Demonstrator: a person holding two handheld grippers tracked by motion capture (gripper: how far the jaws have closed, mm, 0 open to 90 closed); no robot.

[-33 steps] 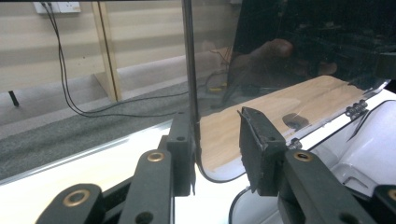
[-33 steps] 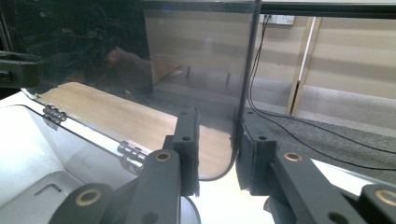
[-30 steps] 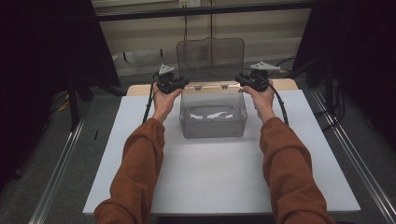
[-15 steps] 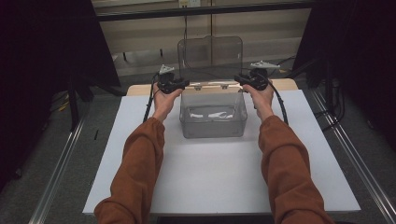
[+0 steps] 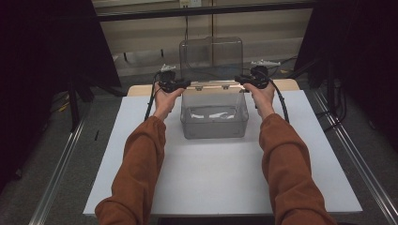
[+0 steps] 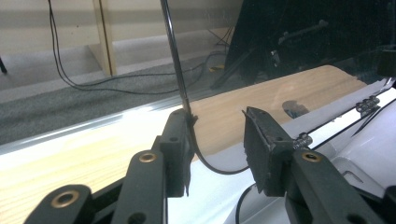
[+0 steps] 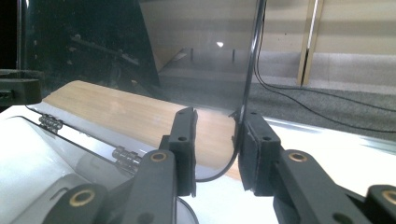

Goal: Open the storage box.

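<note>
i have a claw in each hand, and both sit at the back corners of the clear plastic box, which stands at the middle of the white table, towards its far edge. the box's lid stands upright on its hinges at the back rim, swung open, so the inside is open from above; something pale lies on the bottom, too dim to make out.

my left claw is at the lid's left lower corner. in the left gripper view the lid's edge comes down right against the inner face of the left jaw, while the other jaw stands clear of it with a gap between. these jaws have just been opening; the lid's rounded corner sits between them, no longer pinched.

my right claw mirrors this at the lid's right lower corner. in the right gripper view the lid's edge runs down against the right jaw, and the left jaw stands off from it with light showing between. so this claw is slightly open too, around the corner without clamping it.

both sleeves are rust-orange.
</note>
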